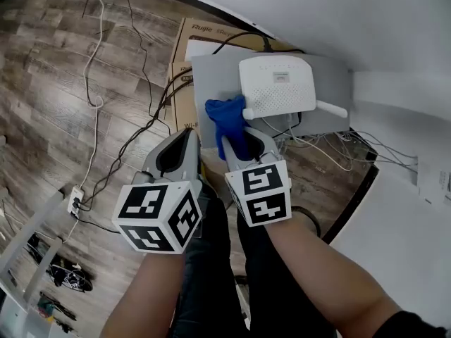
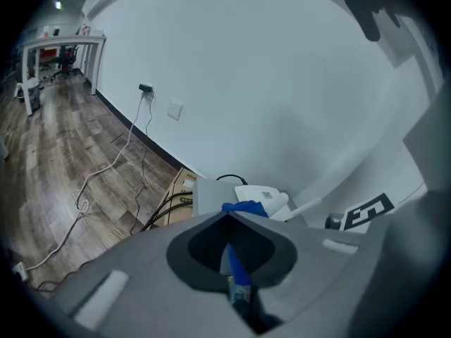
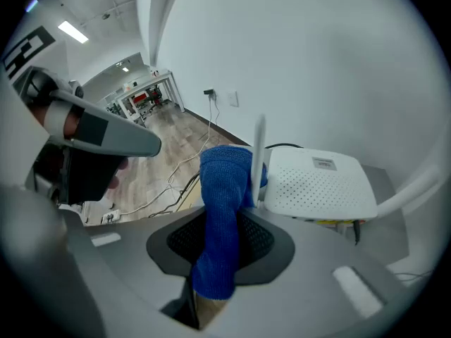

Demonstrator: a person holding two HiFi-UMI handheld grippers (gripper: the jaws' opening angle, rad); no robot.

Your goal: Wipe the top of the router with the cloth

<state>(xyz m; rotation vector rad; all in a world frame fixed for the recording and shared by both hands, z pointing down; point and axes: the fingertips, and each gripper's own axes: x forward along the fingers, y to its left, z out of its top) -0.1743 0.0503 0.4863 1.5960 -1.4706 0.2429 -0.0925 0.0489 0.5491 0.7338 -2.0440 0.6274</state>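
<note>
The white router (image 1: 276,84) lies on a grey board (image 1: 211,76) by the wall, one antenna (image 1: 331,108) sticking out to the right. My right gripper (image 1: 243,136) is shut on the blue cloth (image 1: 227,122), whose free end bunches against the router's left edge. In the right gripper view the cloth (image 3: 225,174) rises from the shut jaws of my right gripper (image 3: 227,213), next to an upright antenna (image 3: 258,157) and the perforated router top (image 3: 320,185). My left gripper (image 1: 184,138) hangs just left of it, shut and empty. In its own view the left gripper (image 2: 227,217) points at the router (image 2: 262,196).
Cardboard boxes (image 1: 204,30) sit under and behind the grey board. Black and white cables (image 1: 95,104) run across the wood floor to a power strip (image 1: 76,199). More thin cables (image 1: 331,146) hang below the router. The white wall (image 1: 394,41) is right behind it.
</note>
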